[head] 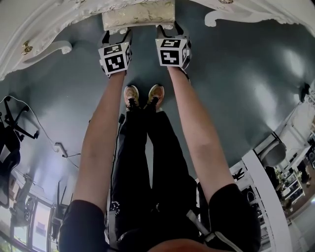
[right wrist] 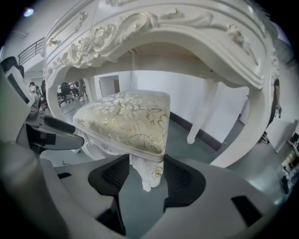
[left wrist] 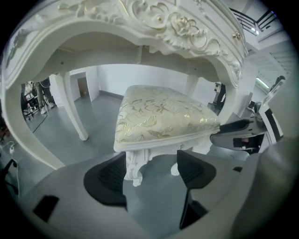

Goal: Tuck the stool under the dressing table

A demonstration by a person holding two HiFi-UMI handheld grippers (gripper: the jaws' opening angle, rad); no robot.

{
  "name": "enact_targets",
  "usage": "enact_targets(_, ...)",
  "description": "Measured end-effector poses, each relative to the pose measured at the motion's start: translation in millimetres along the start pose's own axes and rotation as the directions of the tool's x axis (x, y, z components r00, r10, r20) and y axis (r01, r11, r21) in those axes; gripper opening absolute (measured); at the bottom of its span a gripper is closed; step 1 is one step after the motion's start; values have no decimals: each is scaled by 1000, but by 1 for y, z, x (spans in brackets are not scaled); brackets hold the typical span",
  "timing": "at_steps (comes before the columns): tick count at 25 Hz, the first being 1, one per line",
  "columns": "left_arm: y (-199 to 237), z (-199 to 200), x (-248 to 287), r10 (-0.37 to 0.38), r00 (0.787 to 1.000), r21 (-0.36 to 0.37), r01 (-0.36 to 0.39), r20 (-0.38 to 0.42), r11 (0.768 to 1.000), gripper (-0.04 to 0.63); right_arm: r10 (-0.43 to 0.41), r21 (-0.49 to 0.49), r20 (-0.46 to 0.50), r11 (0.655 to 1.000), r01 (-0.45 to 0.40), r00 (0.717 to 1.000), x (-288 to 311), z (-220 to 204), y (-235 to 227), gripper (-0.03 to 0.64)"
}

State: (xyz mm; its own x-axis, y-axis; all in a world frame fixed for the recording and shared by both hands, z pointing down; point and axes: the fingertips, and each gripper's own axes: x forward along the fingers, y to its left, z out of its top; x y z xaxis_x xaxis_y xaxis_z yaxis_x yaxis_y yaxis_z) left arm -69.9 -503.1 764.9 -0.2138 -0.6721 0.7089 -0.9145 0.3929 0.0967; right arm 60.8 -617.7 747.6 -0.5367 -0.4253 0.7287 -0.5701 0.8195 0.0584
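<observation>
The white carved stool (head: 138,15) with a cream-and-gold cushion (left wrist: 161,116) stands partly under the ornate white dressing table (head: 44,22), whose arched apron (right wrist: 154,32) spans above it. My left gripper (left wrist: 152,172) is open around the stool's near-left leg (left wrist: 133,165). That leg lies against the left pad, with a wide gap to the right pad (left wrist: 194,170). My right gripper (right wrist: 148,177) is shut on the near-right leg (right wrist: 149,175), a pad touching each side. In the head view both grippers (head: 117,34) (head: 170,30) reach the stool's front edge.
Curved table legs (left wrist: 77,116) (right wrist: 201,116) stand on either side of the stool on the grey floor. The person's shoes (head: 143,94) are just behind the grippers. A black office chair (head: 12,123) and cables lie at left; white furniture (head: 268,197) stands at right.
</observation>
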Motion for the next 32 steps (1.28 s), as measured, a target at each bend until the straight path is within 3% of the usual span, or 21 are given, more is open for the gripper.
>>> enact_targets(7, -20, 48, -76, -54, 985, 69, 43, 165, 997, 222, 13, -76, 150, 997, -1, 989, -76, 50, 28, 230)
enact_targets(11, -37, 95, -142, -111, 962, 158, 73, 250, 985, 166, 21, -85, 239, 996, -1, 971, -141, 92, 40, 198)
enact_targets(14, -54, 135, -205, -171, 935, 239, 98, 309, 966, 102, 29, -106, 297, 994, 3, 954, -202, 126, 47, 117)
enact_targets(18, -76, 206, -308, -274, 882, 311, 157, 382, 938, 47, 60, -119, 394, 993, -14, 917, -298, 193, 55, 22)
enact_targets(25, -120, 333, -498, -448, 774, 441, 246, 447, 863, 35, 133, -191, 545, 981, -32, 828, -502, 327, 72, 23)
enact_targets(32, -128, 415, -637, -491, 684, 483, 226, 540, 846, 35, 205, -213, 662, 974, -82, 721, -648, 412, 107, 21)
